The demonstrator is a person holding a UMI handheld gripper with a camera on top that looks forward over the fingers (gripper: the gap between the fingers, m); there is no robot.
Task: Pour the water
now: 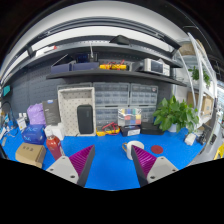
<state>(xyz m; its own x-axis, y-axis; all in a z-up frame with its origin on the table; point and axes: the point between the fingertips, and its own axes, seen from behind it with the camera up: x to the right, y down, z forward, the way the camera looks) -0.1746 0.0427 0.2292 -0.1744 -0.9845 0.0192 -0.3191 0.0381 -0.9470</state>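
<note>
A white mug (129,144) stands on the blue table (110,165), just ahead of my right finger, whose tip hides part of it; its handle points toward the gap between the fingers. My gripper (113,150) is open, its purple pads (82,158) spread wide over bare blue table with nothing between them. A small red container (53,146) stands on the table off to the left, beyond the left finger.
A cardboard box (30,153) and a blue bag (35,133) sit at the left. At the back are a white frame (78,110), drawer cabinets (120,100), a colourful box (130,128) and a potted plant (175,113). Shelves run overhead.
</note>
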